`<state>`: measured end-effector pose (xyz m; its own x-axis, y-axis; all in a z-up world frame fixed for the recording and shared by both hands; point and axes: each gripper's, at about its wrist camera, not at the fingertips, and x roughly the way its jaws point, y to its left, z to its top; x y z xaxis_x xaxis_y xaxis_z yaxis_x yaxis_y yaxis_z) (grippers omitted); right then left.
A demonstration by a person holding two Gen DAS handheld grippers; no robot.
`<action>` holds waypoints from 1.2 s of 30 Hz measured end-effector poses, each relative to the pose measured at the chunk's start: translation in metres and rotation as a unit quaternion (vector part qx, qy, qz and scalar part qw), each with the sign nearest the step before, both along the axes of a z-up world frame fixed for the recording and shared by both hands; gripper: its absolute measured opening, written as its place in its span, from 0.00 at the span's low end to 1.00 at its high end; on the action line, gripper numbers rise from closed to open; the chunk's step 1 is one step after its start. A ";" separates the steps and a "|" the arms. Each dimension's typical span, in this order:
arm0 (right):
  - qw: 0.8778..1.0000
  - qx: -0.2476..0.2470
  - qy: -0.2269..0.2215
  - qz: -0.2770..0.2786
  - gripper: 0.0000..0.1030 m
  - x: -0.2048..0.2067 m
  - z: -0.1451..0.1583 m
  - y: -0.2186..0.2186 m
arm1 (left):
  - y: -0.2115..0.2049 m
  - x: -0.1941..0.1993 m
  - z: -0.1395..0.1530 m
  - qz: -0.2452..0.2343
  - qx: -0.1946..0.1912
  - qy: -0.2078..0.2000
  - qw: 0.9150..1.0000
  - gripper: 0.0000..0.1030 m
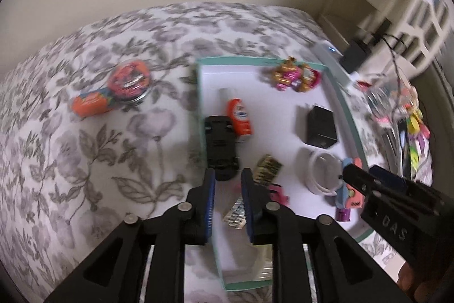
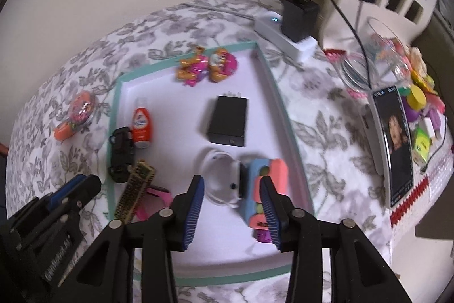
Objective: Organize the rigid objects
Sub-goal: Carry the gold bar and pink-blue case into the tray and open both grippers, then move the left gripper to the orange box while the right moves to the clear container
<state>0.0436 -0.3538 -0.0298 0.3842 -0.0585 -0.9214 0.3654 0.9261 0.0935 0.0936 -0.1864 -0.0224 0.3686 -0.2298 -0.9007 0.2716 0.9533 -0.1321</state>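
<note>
Right wrist view shows a white tray with teal rim on the floral bed; inside it, near the right rim, lies a pink-and-blue block toy; right gripper fingers hover half open over it, holding nothing; left gripper fingers nearly closed, empty, above the tray's left rim.

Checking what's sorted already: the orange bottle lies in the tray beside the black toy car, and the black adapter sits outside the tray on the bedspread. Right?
Not quite. The black adapter lies inside the tray, as the right wrist view shows. The orange bottle does lie beside the black toy car.
</note>
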 end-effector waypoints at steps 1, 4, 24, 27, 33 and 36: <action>1.000 -0.001 -0.003 0.003 0.60 0.001 0.001 0.003 | 0.006 0.003 0.000 0.013 -0.001 0.002 1.000 0.32; 1.000 -0.006 -0.010 0.023 0.67 0.004 0.002 0.016 | 0.026 0.011 0.000 0.050 0.005 0.003 0.999 0.60; 0.987 -0.013 -0.110 0.116 1.00 0.038 0.022 0.104 | 0.180 0.040 0.010 0.250 -0.008 -0.037 0.968 0.93; 0.984 -0.026 -0.121 0.129 1.00 0.048 0.028 0.122 | 0.201 0.044 0.012 0.278 -0.008 -0.051 0.959 0.93; 0.979 -0.042 -0.131 0.150 1.00 0.069 0.032 0.149 | 0.224 0.061 0.013 0.303 -0.031 -0.061 0.951 0.94; 0.979 -0.040 -0.127 0.156 1.00 0.084 0.028 0.156 | 0.224 0.071 0.008 0.298 -0.029 -0.049 0.953 0.94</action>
<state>0.1279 -0.1980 -0.0018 0.6108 0.0296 -0.7913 0.0380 0.9971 0.0666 0.1651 0.0380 -0.0148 0.5316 -0.0021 -0.8470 -0.3022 0.9337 -0.1920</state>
